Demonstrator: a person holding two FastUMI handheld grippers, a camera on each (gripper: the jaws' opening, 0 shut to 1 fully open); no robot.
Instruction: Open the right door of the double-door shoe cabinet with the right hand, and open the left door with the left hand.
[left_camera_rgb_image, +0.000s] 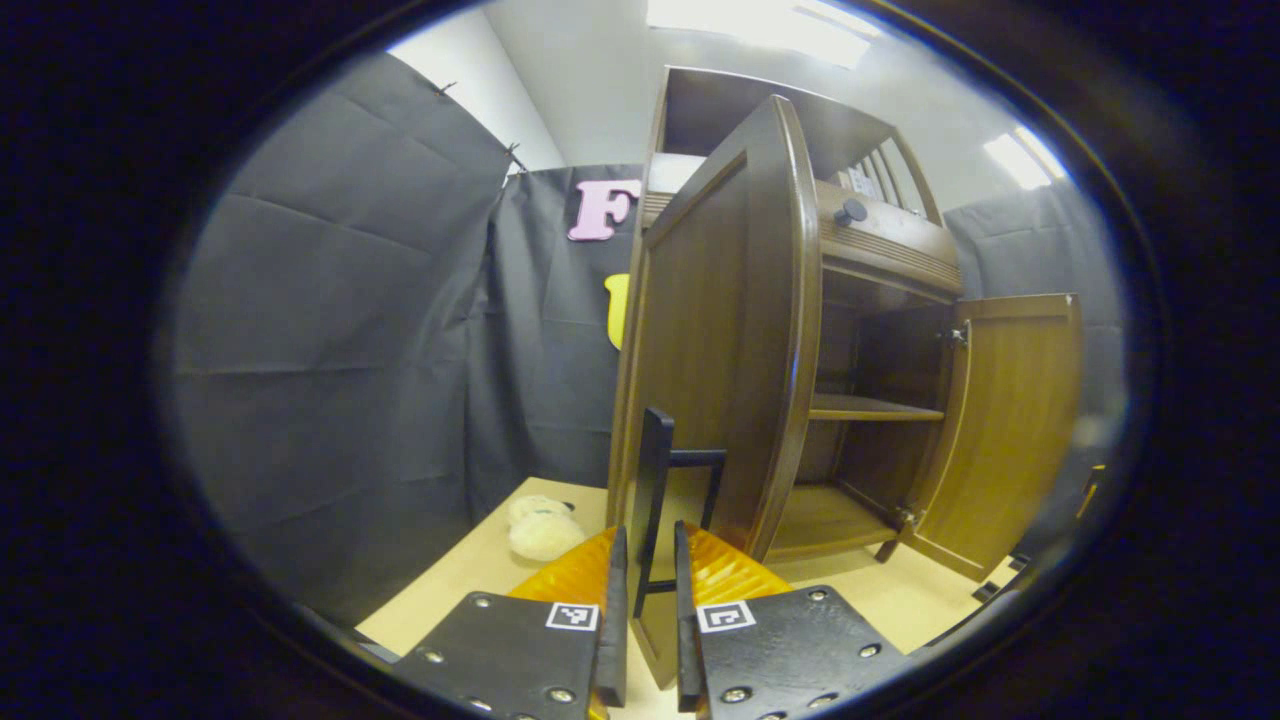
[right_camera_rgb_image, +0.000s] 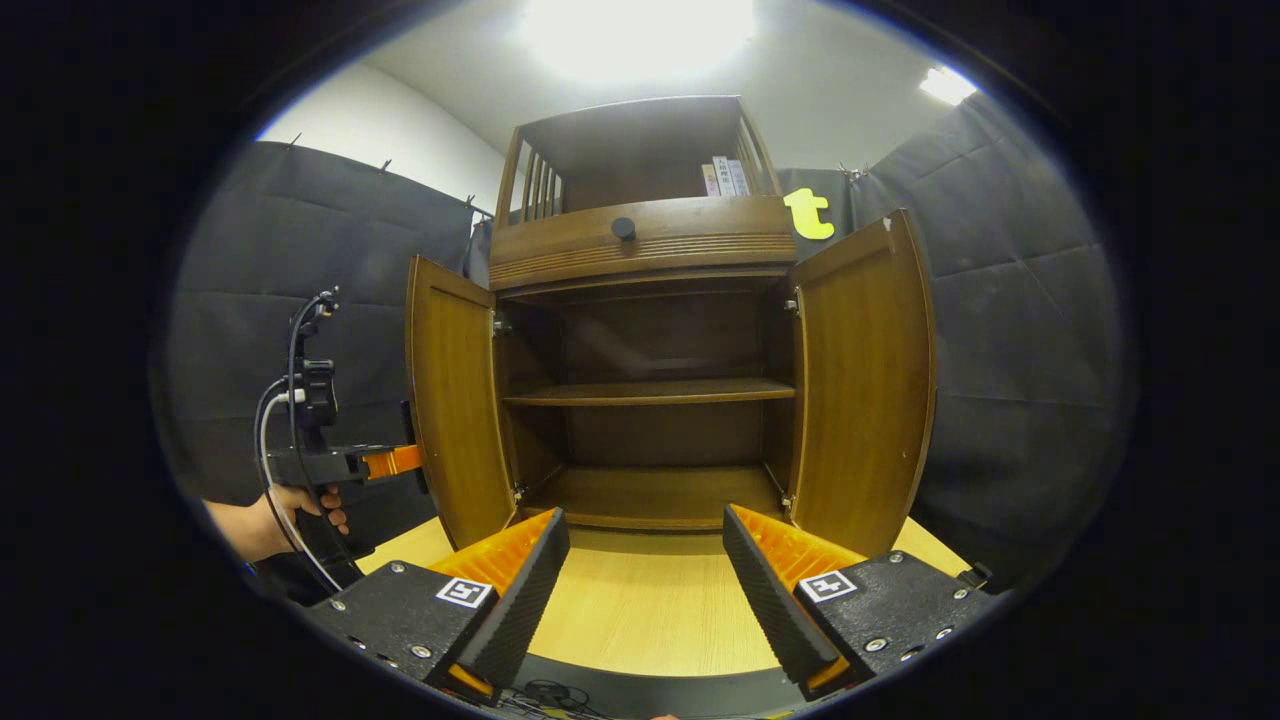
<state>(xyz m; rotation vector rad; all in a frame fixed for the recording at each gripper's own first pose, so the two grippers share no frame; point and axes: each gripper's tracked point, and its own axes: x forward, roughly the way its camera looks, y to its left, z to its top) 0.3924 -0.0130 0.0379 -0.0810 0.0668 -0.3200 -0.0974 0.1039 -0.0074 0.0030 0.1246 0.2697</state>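
1. Shoe cabinet (right_camera_rgb_image: 640, 300): brown wood, double-door, standing on a pale wooden floor (right_camera_rgb_image: 640, 600) at the centre of the right gripper view. Both doors stand open; one inner shelf (right_camera_rgb_image: 650, 392) shows, bare.
2. Left door (right_camera_rgb_image: 455, 400): swung outward, at 9 o'clock of the cabinet opening in the right gripper view. In the left gripper view it stands close, seen nearly edge-on, at centre.
3. Right door (right_camera_rgb_image: 865, 390): swung outward at 3 o'clock of the opening, apart from both grippers.
4. Door handle (left_camera_rgb_image: 660, 500): dark bar on the left door, at 6 o'clock of the left gripper view.
5. Left gripper (left_camera_rgb_image: 650, 620): fingers pressed close on either side of the door handle, pinching it. In the right gripper view it sits at 9 o'clock, held by a hand (right_camera_rgb_image: 290, 510).
6. Right gripper (right_camera_rgb_image: 645, 590): fingers spread wide, nothing between them, facing the open cabinet.
7. Drawer knob (right_camera_rgb_image: 623, 229): dark, round, above the doors.
8. Books (right_camera_rgb_image: 724, 177): upright on the top shelf, at 1 o'clock.
9. Pale plush slippers (left_camera_rgb_image: 543, 528): on the floor left of the cabinet.
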